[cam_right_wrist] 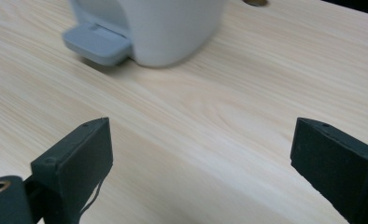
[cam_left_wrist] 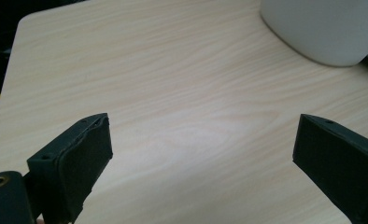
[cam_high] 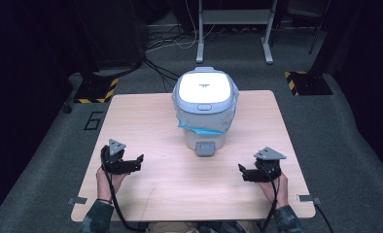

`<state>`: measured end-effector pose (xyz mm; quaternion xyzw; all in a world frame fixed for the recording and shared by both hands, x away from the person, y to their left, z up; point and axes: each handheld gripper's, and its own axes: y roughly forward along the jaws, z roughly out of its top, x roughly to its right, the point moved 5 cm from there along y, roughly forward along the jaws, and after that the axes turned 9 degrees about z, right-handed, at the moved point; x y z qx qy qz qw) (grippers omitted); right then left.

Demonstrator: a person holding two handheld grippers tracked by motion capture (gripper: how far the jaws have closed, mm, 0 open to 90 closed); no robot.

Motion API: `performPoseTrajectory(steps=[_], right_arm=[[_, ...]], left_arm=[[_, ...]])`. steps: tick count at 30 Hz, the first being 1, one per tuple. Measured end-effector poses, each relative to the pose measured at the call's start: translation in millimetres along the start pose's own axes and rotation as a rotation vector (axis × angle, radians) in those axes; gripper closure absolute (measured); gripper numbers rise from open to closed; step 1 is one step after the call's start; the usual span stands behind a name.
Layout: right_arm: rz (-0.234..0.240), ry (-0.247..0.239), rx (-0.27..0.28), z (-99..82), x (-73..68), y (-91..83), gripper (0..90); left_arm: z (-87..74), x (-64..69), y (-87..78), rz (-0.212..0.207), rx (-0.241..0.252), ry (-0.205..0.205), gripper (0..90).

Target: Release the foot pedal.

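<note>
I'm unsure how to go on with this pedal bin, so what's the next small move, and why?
Probably bring the right tongs forward to the grey pedal at the bin's base: both tongs stand open and empty, the lid is shut, and a bag edge hangs out beneath it.

Light wooden table (cam_high: 146, 121), white pedal bin (cam_high: 205, 109) standing at its centre back

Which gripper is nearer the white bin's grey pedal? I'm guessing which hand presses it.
Right, slightly. The right gripper sits right of and nearer the person than the pedal; the left gripper is farther off to its left. Both are open and apart from the bin.
</note>
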<state>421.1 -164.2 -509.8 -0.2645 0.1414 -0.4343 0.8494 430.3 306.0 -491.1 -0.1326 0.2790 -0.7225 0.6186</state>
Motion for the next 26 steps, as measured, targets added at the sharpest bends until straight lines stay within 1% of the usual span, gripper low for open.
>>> performPoseTrajectory(steps=[3,6,8,9,11,13,14,15,16,18,19,20,21,22,25,26], right_arm=[[-0.03,0.044,-0.019,-18.2,14.8,-10.7,4.8],[-0.059,0.072,-0.034,-32.4,26.3,-16.8,4.9],[-0.086,0.089,-0.044,-41.0,33.5,-19.1,5.1],[-0.088,0.097,-0.053,-46.6,37.6,-20.4,5.3],[-0.099,0.111,-0.067,-53.3,43.2,-20.1,5.2],[-0.096,0.125,-0.08,-58.8,49.2,-18.4,5.1],[-0.099,0.125,-0.086,-60.9,51.9,-17.5,5.1],[-0.091,0.133,-0.089,-62.7,53.4,-16.2,5.1],[-0.092,0.129,-0.097,-64.7,55.3,-14.3,5.1],[-0.089,0.132,-0.118,-69.1,56.2,-10.4,4.8],[-0.091,0.138,-0.123,-69.2,56.3,-9.9,4.8],[-0.091,0.136,-0.113,-68.6,56.0,-10.2,5.4],[-0.088,0.133,-0.113,-68.7,56.1,-9.7,5.6],[-0.08,0.133,-0.123,-69.1,56.3,-9.1,5.6],[-0.04,0.158,-0.131,-69.4,58.5,-7.6,5.2],[-0.037,0.155,-0.133,-69.2,58.8,-7.1,4.9]], left_arm=[[-18.5,-8.1,1.6,0.01,-0.028,-0.015,4.3],[-35.6,-14.0,6.1,0.018,-0.057,-0.03,4.4],[-46.8,-16.8,10.1,0.017,-0.077,-0.036,4.5],[-50.0,-17.9,11.7,0.02,-0.084,-0.031,4.7],[-57.5,-18.4,15.1,0.018,-0.097,-0.035,4.4],[-63.5,-19.1,18.2,0.03,-0.115,-0.022,4.4],[-65.5,-20.0,19.7,0.027,-0.122,-0.011,4.0],[-67.1,-19.3,20.8,0.023,-0.123,-0.022,3.8],[-68.4,-19.2,22.6,0.025,-0.121,-0.025,3.7],[-71.0,-19.2,24.8,0.018,-0.132,-0.018,3.7],[-72.8,-17.7,26.2,0.018,-0.141,-0.025,3.8],[-74.0,-17.2,27.8,0.015,-0.136,-0.026,3.9],[-75.0,-16.9,27.9,0.001,-0.131,-0.043,3.9],[-75.3,-17.7,28.2,0.004,-0.133,-0.051,3.9],[-75.7,-19.9,29.4,-0.002,-0.139,-0.067,3.8],[-75.8,-20.0,29.3,-0.002,-0.141,-0.066,3.7]])
